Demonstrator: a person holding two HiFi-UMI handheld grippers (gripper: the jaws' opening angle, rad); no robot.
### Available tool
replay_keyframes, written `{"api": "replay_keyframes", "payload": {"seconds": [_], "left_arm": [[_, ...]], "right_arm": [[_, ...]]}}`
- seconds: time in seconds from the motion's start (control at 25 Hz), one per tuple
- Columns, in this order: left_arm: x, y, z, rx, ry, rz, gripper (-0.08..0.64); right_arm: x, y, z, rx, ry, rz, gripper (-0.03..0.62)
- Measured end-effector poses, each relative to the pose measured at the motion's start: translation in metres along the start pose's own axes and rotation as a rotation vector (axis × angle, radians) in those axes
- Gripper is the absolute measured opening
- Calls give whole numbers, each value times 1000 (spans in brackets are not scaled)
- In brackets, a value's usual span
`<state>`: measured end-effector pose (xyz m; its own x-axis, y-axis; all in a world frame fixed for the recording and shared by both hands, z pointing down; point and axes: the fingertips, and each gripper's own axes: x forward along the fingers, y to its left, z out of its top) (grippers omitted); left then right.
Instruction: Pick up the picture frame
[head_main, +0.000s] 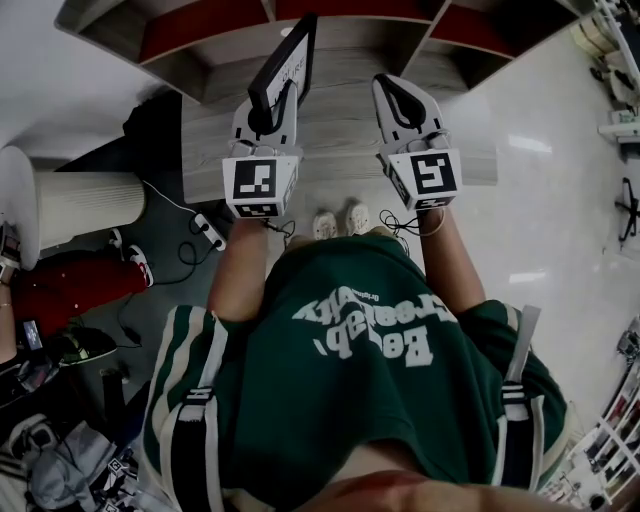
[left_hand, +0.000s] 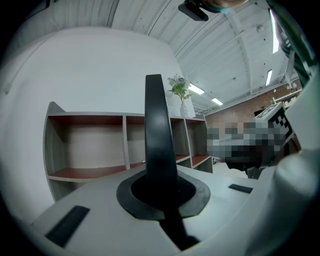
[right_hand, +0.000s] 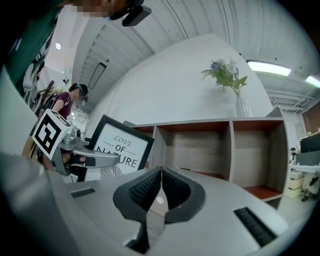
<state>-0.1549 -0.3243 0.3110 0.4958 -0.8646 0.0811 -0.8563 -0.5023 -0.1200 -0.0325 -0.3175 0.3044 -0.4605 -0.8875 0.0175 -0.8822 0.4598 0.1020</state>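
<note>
The left gripper (head_main: 272, 108) has its jaws clamped on the lower edge of the picture frame (head_main: 288, 55). This carries the frame in the air in front of the shelf unit (left_hand: 125, 142), clear of any surface, so the pickup looks essentially done. Pinching the thin edge keeps the glass untouched. The frame stands upright with its long axis roughly vertical, and its printed face is turned toward the right gripper (head_main: 398, 100), whose jaws are closed on nothing.

A wooden shelf unit (right_hand: 200, 123) (red-floored cubbies (right_hand: 260, 191)) stands against a white wall (right_hand: 170, 85).
</note>
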Motion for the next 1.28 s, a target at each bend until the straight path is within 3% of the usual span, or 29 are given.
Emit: {"api": "replay_keyframes", "payload": {"seconds": [0.16, 0.44, 0.8, 1.04, 1.28], "left_arm": [[-4, 2, 1, 42, -5, 12, 29], [-12, 2, 11, -22, -69, -32, 30], [-12, 0, 12, -13, -88, -54, 29], [-10, -1, 10, -12, -81, -58, 31], [-9, -4, 9, -16, -85, -58, 31]], "right_arm": [[-3, 1, 4, -18, -24, -17, 34], [0, 20, 5, -52, -27, 30, 32], [4, 21, -4, -102, 9, 26, 32], [5, 20, 2, -93, -35, 12, 32], [-1, 23, 6, -157, -64, 14, 32]]}}
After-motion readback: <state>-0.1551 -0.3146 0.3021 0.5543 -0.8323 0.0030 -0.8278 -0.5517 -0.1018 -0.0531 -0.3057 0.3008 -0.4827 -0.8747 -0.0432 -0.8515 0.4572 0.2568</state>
